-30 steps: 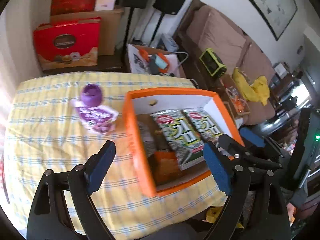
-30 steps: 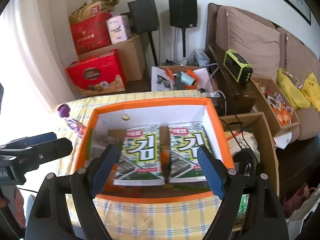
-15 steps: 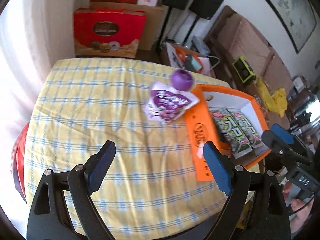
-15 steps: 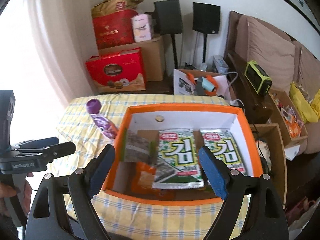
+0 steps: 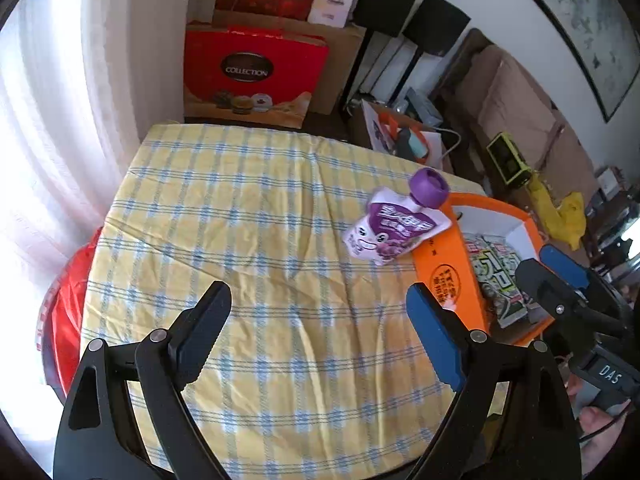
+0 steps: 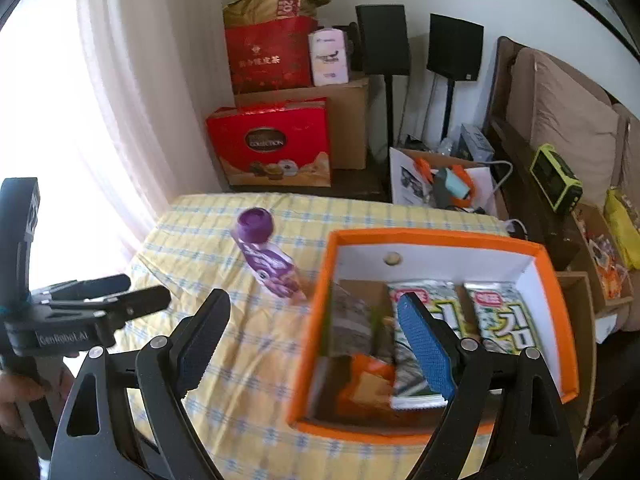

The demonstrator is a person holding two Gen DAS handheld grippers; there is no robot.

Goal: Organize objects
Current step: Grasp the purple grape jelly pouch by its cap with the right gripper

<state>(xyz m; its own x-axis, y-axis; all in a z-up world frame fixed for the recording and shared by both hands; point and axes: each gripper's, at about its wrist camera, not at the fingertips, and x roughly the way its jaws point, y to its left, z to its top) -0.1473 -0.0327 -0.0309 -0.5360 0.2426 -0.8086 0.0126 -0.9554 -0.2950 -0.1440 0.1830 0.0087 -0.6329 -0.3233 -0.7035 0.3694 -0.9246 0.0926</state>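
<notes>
A purple and white drink pouch (image 5: 394, 229) with a purple cap lies on the yellow checked tablecloth (image 5: 248, 240), against the left wall of the orange box (image 5: 444, 280). It also shows in the right wrist view (image 6: 270, 266). The orange box (image 6: 440, 236) holds two seaweed packets (image 6: 500, 320) and other snack packs. My left gripper (image 5: 318, 308) is open and empty, above bare cloth, short of the pouch. My right gripper (image 6: 314, 320) is open and empty, over the box's left wall.
Red gift boxes (image 6: 272, 144) and cardboard cartons stand beyond the table's far edge. A white curtain (image 5: 60, 120) hangs at the left. A sofa (image 6: 568, 128), a low shelf and a carton of tools (image 6: 448, 180) lie to the right.
My left gripper has swung left, away from the box, and now looks over the bare cloth and the pouch. My right gripper has also shifted left, from above the box's middle to its left wall.
</notes>
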